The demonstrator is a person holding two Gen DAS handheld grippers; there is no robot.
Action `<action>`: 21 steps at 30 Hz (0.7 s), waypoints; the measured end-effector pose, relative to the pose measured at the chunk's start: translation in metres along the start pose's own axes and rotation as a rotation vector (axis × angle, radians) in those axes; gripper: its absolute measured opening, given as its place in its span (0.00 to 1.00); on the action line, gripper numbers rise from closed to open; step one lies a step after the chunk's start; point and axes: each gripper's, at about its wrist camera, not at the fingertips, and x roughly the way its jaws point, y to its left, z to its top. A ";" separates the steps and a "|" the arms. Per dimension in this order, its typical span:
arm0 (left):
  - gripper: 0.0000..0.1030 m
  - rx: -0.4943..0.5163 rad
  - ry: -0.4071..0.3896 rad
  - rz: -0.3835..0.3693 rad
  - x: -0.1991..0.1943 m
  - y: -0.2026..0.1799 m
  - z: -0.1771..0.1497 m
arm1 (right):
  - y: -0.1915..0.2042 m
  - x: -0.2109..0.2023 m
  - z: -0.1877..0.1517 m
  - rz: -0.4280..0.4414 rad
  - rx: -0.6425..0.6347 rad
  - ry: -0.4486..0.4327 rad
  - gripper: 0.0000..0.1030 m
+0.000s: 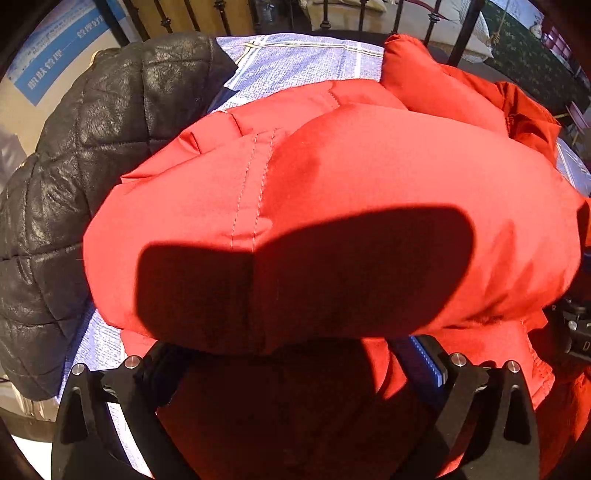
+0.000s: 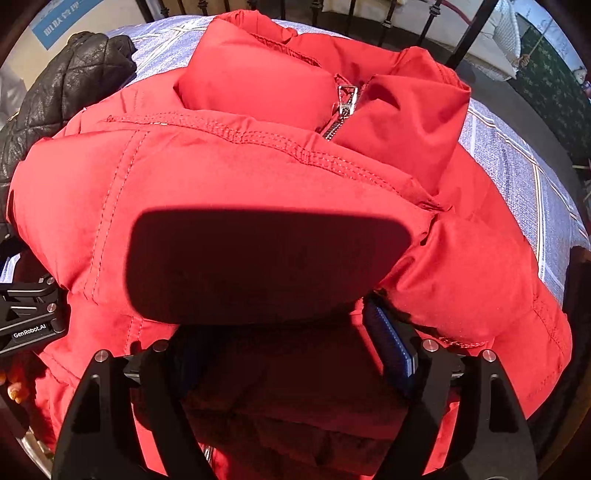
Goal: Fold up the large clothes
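A puffy red jacket (image 1: 369, 177) lies folded on the blue checked bed cover (image 1: 295, 62). Its collar and silver zipper (image 2: 343, 110) show at the far side in the right wrist view, where the jacket (image 2: 258, 173) fills the frame. My left gripper (image 1: 295, 354) is under a thick fold of the jacket; its jaws stand wide apart, with the fabric bulging over and between them. My right gripper (image 2: 280, 339) sits the same way under the jacket's near fold, its blue pad (image 2: 391, 343) showing at the right. Whether either grips the cloth is hidden.
A black quilted leather jacket (image 1: 92, 166) lies on the bed to the left, also in the right wrist view (image 2: 66, 88). A black metal bed rail (image 1: 325, 14) runs along the far edge. The left gripper's body (image 2: 26, 314) shows at the left edge.
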 end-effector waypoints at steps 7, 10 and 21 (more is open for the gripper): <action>0.93 -0.062 -0.192 -0.095 -0.086 0.047 -0.048 | -0.046 -0.084 -0.047 0.143 0.048 -0.203 0.76; 0.93 -0.072 -0.198 -0.066 -0.104 0.077 -0.087 | -0.093 -0.107 -0.096 0.215 0.141 -0.206 0.76; 0.92 -0.067 -0.004 -0.148 -0.094 0.089 -0.199 | -0.207 -0.087 -0.271 0.323 0.425 0.014 0.76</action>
